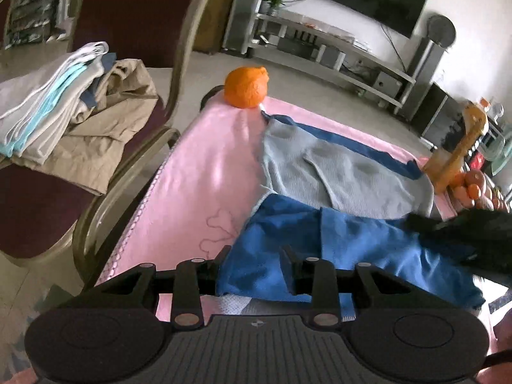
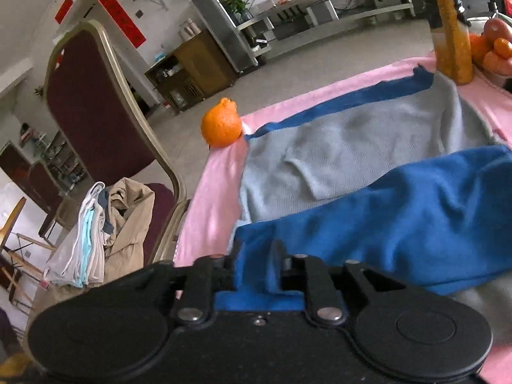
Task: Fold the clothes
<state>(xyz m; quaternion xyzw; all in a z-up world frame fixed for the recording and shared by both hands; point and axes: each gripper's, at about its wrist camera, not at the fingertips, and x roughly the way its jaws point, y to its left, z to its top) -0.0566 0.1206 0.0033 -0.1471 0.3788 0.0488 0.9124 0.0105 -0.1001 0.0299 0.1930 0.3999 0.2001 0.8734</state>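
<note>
A grey garment [image 1: 345, 172] with blue trim and blue sleeves lies spread on a pink cloth [image 1: 204, 172] covering the table. It also shows in the right wrist view [image 2: 352, 153]. A blue part [image 1: 352, 249] is folded over the near half of the grey body. My left gripper [image 1: 256, 265] has its fingers at the blue fabric's near edge, with the cloth between them. My right gripper [image 2: 256, 265] is shut on the blue fabric [image 2: 400, 217] at its near left corner. The right gripper shows as a dark shape [image 1: 473, 240] in the left wrist view.
An orange [image 1: 245, 87] sits at the far left corner of the table. A maroon chair [image 1: 134, 16] on the left holds a stack of folded clothes [image 1: 64, 112]. A tall yellow-orange object [image 2: 451, 32] and a pile of fruit [image 2: 492, 48] stand at the far right corner.
</note>
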